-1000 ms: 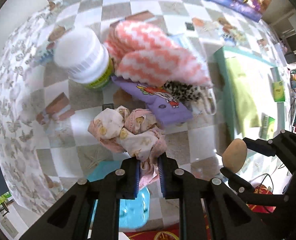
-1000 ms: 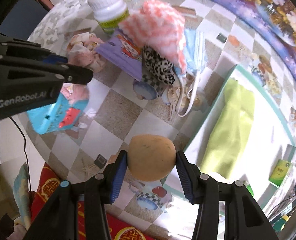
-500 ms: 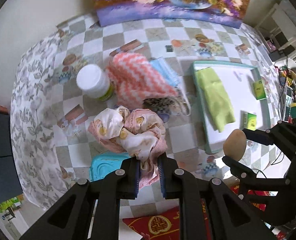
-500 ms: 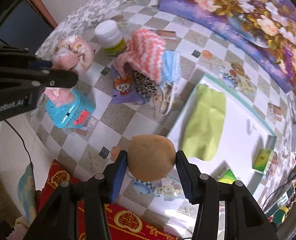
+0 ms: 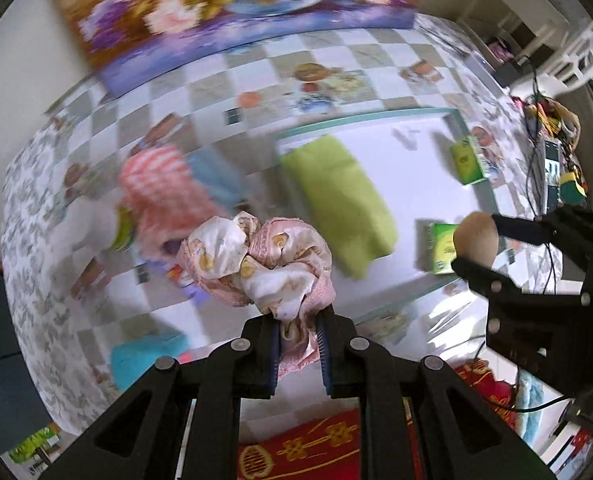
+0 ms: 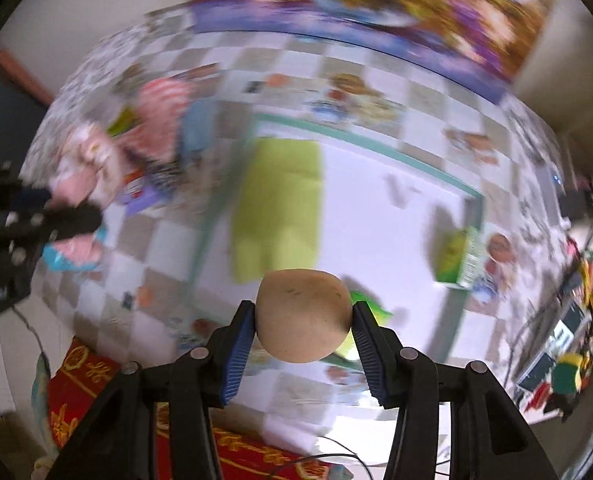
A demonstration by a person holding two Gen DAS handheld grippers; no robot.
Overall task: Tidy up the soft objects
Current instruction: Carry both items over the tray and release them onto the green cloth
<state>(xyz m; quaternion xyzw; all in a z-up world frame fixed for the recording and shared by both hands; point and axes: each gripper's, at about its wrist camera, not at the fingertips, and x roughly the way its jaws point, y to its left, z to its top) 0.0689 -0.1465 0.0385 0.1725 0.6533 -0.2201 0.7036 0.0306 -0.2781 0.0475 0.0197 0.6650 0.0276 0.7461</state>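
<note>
Left gripper [image 5: 299,346] clamped on a crumpled pink-and-cream printed cloth bundle [image 5: 256,260], held above the checkered tablecloth [image 5: 336,56] beside the white teal-rimmed tray [image 5: 420,168]. On the tray, a folded lime-green cloth [image 5: 340,196]. Right gripper [image 6: 302,328] gripping a round tan foam ball [image 6: 302,314], raised over the tray's near edge.

Bright daylight, heavy motion blur in both fisheye views.
The white tray [image 6: 396,240] glares, the tablecloth [image 5: 48,240] and painting [image 6: 376,8] smear; only each camera's own held load stays sharp; dark corners, curved edges.
</note>
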